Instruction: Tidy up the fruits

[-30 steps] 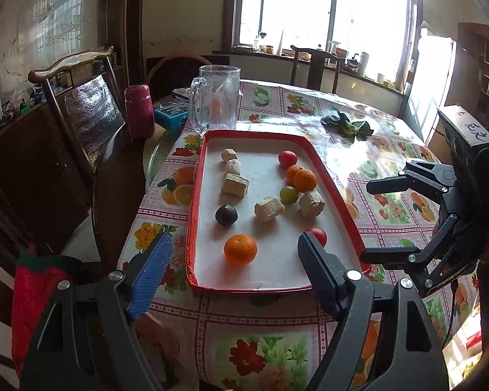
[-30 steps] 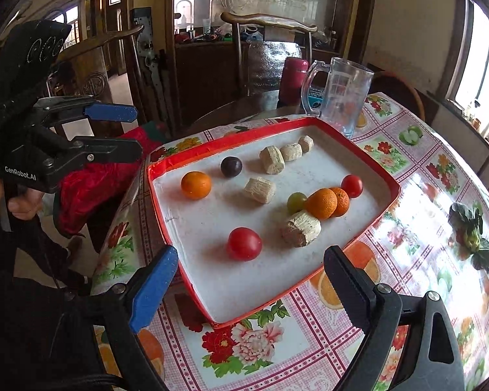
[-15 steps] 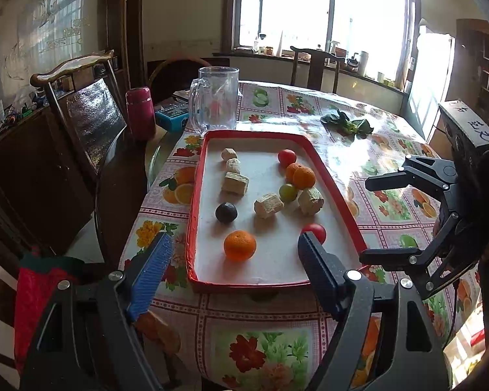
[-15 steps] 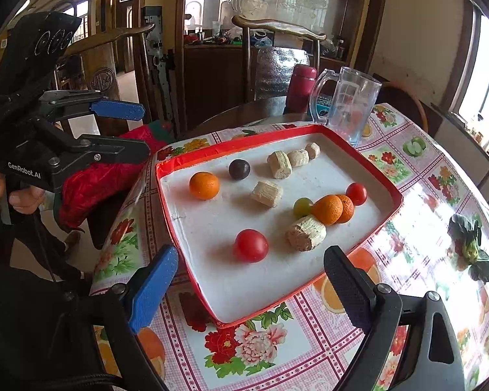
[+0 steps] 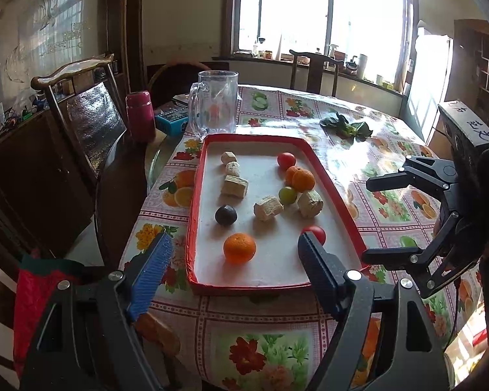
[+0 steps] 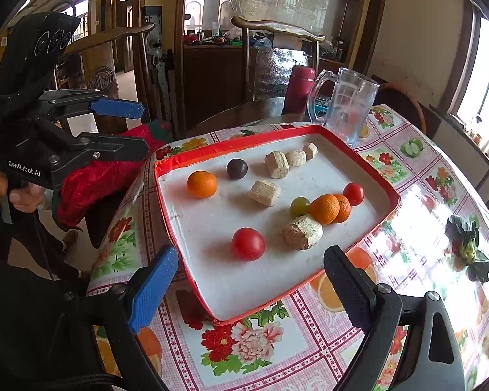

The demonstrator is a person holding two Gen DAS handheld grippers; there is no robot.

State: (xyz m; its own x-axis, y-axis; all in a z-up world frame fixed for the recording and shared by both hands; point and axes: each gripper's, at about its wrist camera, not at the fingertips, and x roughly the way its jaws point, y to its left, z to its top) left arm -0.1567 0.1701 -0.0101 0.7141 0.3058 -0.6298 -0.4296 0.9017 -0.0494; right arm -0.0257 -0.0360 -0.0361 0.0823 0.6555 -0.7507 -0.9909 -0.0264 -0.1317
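Readable text | "GenRobot.AI" in white on the black body of the left gripper, right wrist view | handwritten dark characters on a pale label atop the right gripper, left wrist view, not legible | nothing else readable

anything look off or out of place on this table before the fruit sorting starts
Nothing is spilled or broken. The one stray is a clump of dark green leaves lying loose on the tablecloth, outside the red tray. Inside the tray, pale corn cob chunks sit mixed among the fruit.
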